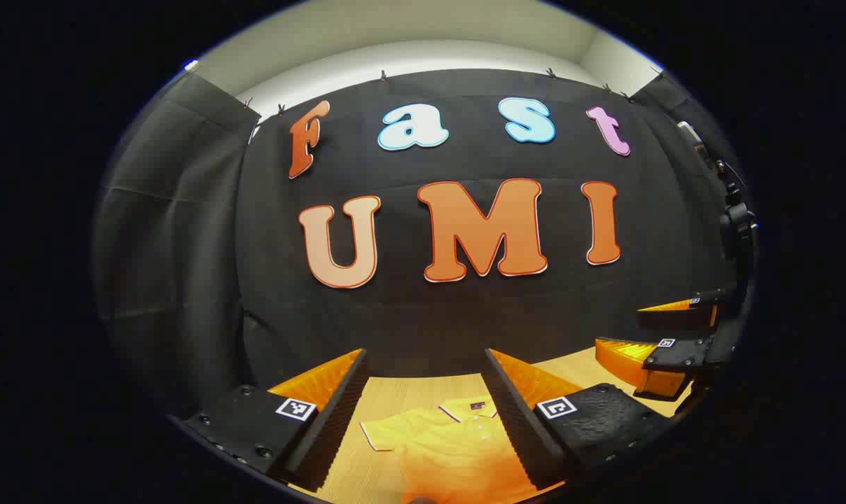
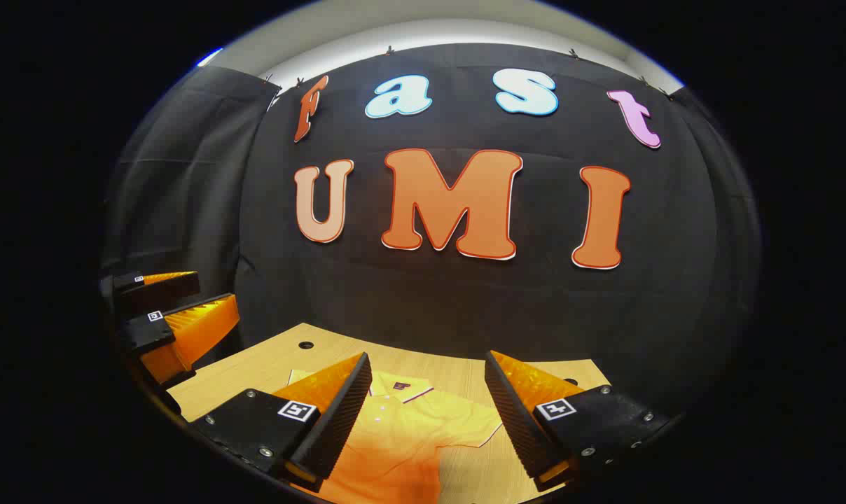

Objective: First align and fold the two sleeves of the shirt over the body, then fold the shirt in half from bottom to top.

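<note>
Count: one yellow polo shirt (image 1: 440,448), two grippers, one wooden table (image 1: 409,388).

Left gripper view: the left gripper (image 1: 423,420) sits at 6 o'clock with its jaws spread wide and nothing between them. The shirt lies flat on the table beyond the fingers, seen in the gap. Its collar (image 1: 468,408) points toward 12 o'clock, at the booth wall; one short sleeve (image 1: 388,430) extends toward 9 o'clock. The long axis runs from 6 to 12 o'clock. The right gripper (image 1: 664,336) hangs at 3 o'clock above the table, fingers apart and empty.

Right gripper view: the right gripper (image 2: 426,420) is open and clear of the cloth. The shirt (image 2: 402,434) lies between its fingers, collar (image 2: 398,388) toward 12 o'clock, one sleeve (image 2: 475,427) toward 3 o'clock. The left gripper (image 2: 178,308) is at 9 o'clock, jaws parted. The table (image 2: 269,364) carries two small round holes near its far edge.
</note>
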Demonstrator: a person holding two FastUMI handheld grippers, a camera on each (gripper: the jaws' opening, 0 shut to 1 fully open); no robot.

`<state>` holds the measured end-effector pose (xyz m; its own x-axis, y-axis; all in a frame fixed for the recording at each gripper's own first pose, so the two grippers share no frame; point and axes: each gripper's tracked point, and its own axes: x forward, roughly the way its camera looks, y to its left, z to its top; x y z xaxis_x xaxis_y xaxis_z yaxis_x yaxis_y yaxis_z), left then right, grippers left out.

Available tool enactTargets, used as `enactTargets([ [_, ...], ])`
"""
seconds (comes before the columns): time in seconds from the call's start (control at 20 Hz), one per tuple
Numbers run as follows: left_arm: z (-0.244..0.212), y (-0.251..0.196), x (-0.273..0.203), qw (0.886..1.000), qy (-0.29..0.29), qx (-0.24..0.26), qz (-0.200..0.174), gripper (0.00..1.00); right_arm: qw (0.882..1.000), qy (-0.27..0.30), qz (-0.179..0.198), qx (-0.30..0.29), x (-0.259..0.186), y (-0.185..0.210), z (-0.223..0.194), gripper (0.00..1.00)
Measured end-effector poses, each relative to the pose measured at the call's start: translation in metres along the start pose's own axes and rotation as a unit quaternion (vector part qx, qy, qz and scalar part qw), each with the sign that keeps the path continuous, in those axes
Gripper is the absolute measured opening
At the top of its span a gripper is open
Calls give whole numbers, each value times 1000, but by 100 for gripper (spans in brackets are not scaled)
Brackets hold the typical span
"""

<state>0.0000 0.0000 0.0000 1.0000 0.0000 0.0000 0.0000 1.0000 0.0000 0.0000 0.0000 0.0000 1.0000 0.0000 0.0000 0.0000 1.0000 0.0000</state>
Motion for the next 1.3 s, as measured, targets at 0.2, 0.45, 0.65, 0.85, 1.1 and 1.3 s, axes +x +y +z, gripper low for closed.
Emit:
enactTargets([
  [0.2, 18, 17, -13, 1000, -18, 15, 11, 99, 1000, -18, 14, 4, 4, 11, 10, 98],
  [0.45, 12, 35, -31, 1000, -7, 11, 15, 98, 999, -17, 27, 4, 5, 32, 13, 98],
  [0.65, 13, 59, -41, 1000, -8, 5, 23, 99, 999, -17, 31, -8, -2, 52, 17, 98],
  [0.85, 16, 78, -50, 1000, -16, -10, 20, 98, 999, -22, 27, -12, -10, 69, 25, 98],
  [1.1, 4, 101, -65, 1000, -13, -18, 10, 98, 1000, 9, -19, -3, -15, 60, 13, 98],
  [1.3, 6, 117, -71, 1000, -26, -5, 12, 98, 997, 43, -66, 3, -15, 24, -9, 98],
])
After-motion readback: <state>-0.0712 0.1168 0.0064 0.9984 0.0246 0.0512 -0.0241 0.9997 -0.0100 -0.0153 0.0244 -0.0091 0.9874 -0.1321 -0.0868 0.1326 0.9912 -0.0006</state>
